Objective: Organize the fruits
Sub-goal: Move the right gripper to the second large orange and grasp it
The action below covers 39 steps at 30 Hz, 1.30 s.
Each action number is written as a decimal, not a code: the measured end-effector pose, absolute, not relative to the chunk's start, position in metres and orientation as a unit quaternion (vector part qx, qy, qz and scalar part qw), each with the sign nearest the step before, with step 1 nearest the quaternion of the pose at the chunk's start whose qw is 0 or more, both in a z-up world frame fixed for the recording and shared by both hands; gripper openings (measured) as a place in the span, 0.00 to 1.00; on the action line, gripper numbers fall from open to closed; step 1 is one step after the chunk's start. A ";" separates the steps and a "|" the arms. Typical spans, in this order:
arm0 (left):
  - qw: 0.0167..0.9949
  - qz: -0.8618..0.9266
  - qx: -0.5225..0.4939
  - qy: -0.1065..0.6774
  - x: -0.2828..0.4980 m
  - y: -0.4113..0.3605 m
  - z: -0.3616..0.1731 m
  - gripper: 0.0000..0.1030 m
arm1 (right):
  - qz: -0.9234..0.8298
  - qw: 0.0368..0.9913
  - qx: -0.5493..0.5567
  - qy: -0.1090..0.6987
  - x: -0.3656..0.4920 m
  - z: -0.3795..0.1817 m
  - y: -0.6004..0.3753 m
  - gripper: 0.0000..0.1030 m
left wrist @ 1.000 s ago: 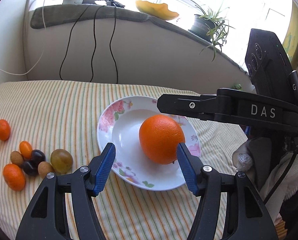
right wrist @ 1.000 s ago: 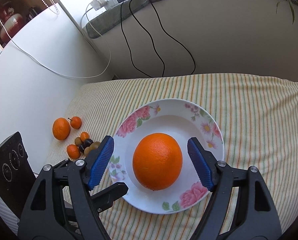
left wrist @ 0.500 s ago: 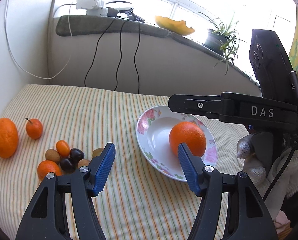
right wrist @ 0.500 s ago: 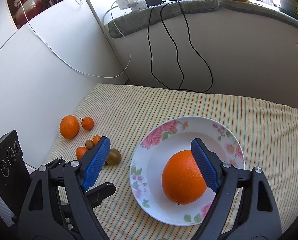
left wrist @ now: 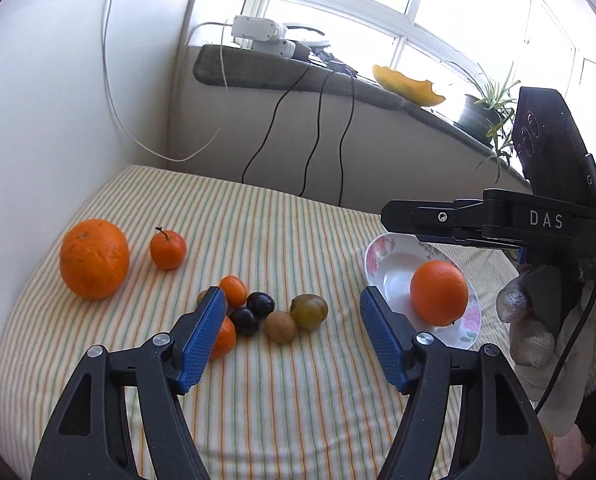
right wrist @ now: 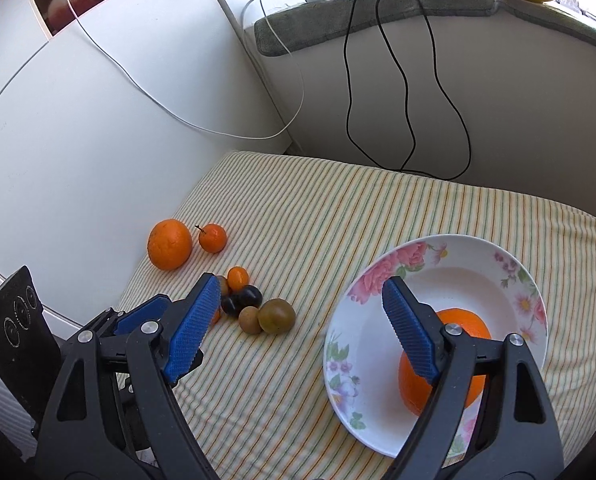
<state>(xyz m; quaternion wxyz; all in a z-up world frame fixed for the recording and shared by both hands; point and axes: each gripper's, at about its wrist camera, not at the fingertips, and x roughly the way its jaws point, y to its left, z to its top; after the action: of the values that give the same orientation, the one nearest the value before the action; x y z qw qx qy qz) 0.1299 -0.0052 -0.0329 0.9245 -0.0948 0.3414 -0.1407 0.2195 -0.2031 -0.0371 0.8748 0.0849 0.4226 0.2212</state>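
An orange (left wrist: 438,294) sits inside the floral plate (right wrist: 449,264), toward its near rim, at about 3 o'clock in the left wrist view and 4 o'clock in the right wrist view, where the right finger partly hides it. The plate rests on the striped cloth (left wrist: 282,232). To its left, well apart from it, lies a tight cluster of small fruits: a green plum (left wrist: 308,311) just beside a brown round fruit (left wrist: 280,326), two dark plums (left wrist: 253,312) touching each other, and a small kumquat (left wrist: 233,289) at the cluster's far edge. Another small orange fruit (left wrist: 222,338) is partly hidden behind the left gripper's finger. Farther out, at about 9 o'clock in the left wrist view, a large orange (left wrist: 94,258) stands near the wall with a stemmed tangerine (left wrist: 168,249) just beside it. The left gripper (left wrist: 292,336) hovers above the cloth with its jaws spread wide, holding nothing, the cluster showing between and beyond its blue pads. The right gripper (right wrist: 298,324) is likewise wide apart and empty, one finger over the plate, the other near the cluster. Black cables (right wrist: 401,80) hang from the padded window ledge (left wrist: 290,74) at 12 o'clock.
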 end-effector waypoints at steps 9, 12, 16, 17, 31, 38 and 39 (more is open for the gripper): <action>0.925 -0.076 -0.142 0.344 0.126 0.060 -0.052 0.68 | 0.269 0.862 0.063 0.425 0.233 -0.034 -0.147 0.83; 0.923 -0.055 -0.157 0.347 0.128 0.080 -0.059 0.68 | 0.288 0.855 0.061 0.427 0.241 -0.034 -0.127 0.83; 0.922 -0.033 -0.162 0.349 0.131 0.098 -0.066 0.68 | 0.310 0.842 0.072 0.436 0.255 -0.041 -0.101 0.83; 0.922 -0.029 -0.163 0.350 0.132 0.102 -0.067 0.68 | 0.317 0.837 0.075 0.440 0.259 -0.043 -0.095 0.83; 0.912 -0.017 -0.177 0.370 0.157 0.119 -0.087 0.68 | 0.368 0.796 0.055 0.477 0.298 -0.069 -0.013 0.74; 0.910 -0.019 -0.177 0.373 0.166 0.121 -0.089 0.68 | 0.378 0.782 0.039 0.495 0.313 -0.087 0.016 0.71; 0.910 -0.020 -0.177 0.375 0.167 0.121 -0.089 0.68 | 0.379 0.780 0.037 0.497 0.314 -0.089 0.019 0.71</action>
<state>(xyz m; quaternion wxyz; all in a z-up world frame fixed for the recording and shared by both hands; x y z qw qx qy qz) 0.1669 0.1213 -0.0892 0.9099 -0.1772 0.3746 -0.0202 0.3143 0.0192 -0.0890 0.7800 0.0374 0.4968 0.3785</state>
